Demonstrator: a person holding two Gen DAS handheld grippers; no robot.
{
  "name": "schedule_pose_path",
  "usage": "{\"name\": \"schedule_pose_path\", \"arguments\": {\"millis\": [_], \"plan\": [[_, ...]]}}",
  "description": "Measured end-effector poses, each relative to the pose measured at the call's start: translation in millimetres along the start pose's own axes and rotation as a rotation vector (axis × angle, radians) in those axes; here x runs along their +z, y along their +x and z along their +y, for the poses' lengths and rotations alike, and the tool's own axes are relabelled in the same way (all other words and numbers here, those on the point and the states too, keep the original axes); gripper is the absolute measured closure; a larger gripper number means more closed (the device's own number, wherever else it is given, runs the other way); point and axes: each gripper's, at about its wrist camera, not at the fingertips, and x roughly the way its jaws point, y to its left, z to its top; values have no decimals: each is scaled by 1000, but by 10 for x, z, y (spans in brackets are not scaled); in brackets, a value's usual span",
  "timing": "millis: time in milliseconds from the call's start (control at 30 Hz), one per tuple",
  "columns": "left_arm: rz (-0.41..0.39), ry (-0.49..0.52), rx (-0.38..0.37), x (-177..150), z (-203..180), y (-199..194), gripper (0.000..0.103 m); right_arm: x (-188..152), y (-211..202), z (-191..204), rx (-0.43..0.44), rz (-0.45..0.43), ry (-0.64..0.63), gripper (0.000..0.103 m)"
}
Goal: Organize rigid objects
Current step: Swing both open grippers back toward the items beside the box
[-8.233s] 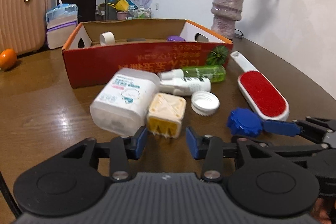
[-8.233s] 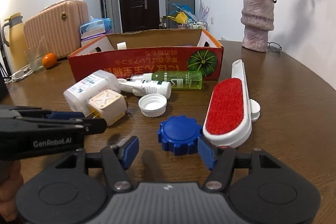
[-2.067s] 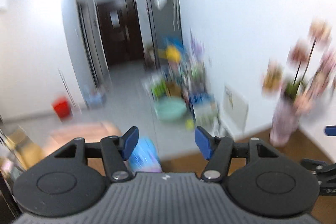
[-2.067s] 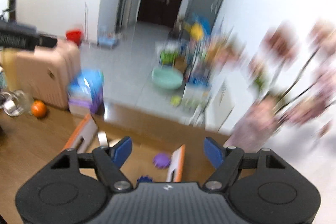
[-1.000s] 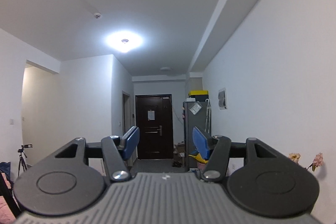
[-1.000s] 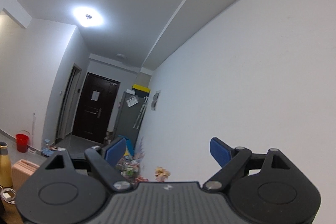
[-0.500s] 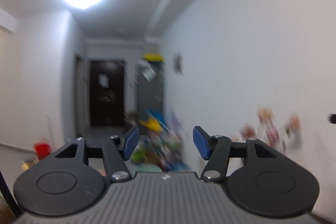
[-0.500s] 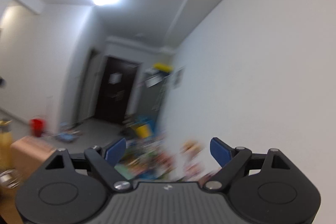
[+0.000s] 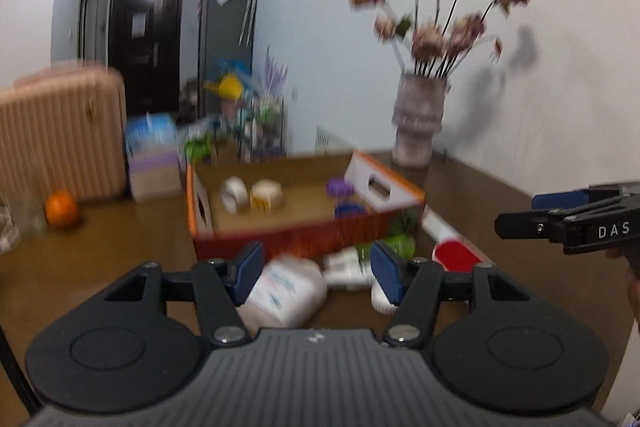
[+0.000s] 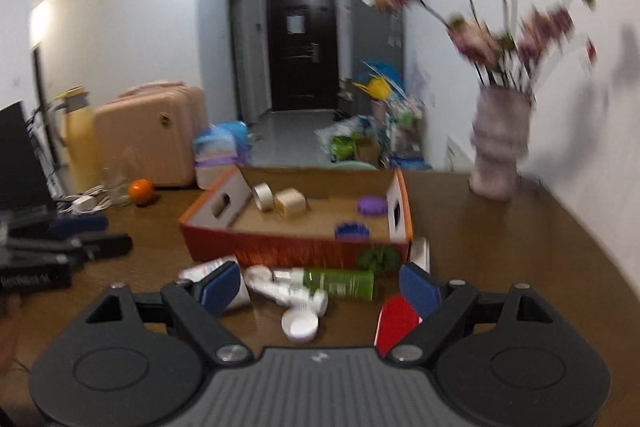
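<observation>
A round orange (image 10: 141, 190) lay far left of both jaws on the glossy brown wooden table (image 10: 500, 267). The left gripper (image 9: 316, 271) hung above the table, its blue-padded jaws opening with nothing pinched; just beyond them lay a squat white plastic jar (image 9: 286, 293) on its side. Ahead of the jaws stood an open cardboard box (image 10: 296, 247) with orange-red walls, holding a tape roll (image 10: 262, 195), a cream ribbed block (image 10: 290, 203), a scalloped purple cap (image 10: 372, 206) and a scalloped blue cap (image 10: 352, 230). The right gripper (image 10: 320, 287) had its jaws spread wide and empty; between and just past them lay white tubes, a green translucent bottle (image 10: 340, 279) and a white ribbed screw cap (image 10: 300, 325). By its right jaw lay a red-faced oval lint brush (image 10: 394, 319). Far right stood a textured mauve vase (image 10: 500, 143) of blurred flowers.
</observation>
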Motion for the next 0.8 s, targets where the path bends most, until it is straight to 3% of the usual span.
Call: {"name": "schedule_pose_path", "arguments": {"millis": [167, 333, 533, 800], "plan": [[-1, -12, 31, -173, -43, 268, 39, -542, -17, 221, -46, 34, -22, 16], [15, -5, 91, -153, -37, 548, 39, -653, 229, 406, -37, 36, -55, 18], [99, 28, 34, -215, 110, 842, 39, -721, 505, 481, 2, 87, -46, 30], [165, 46, -39, -200, 334, 1128, 33, -797, 862, 442, 11, 146, -12, 39]]}}
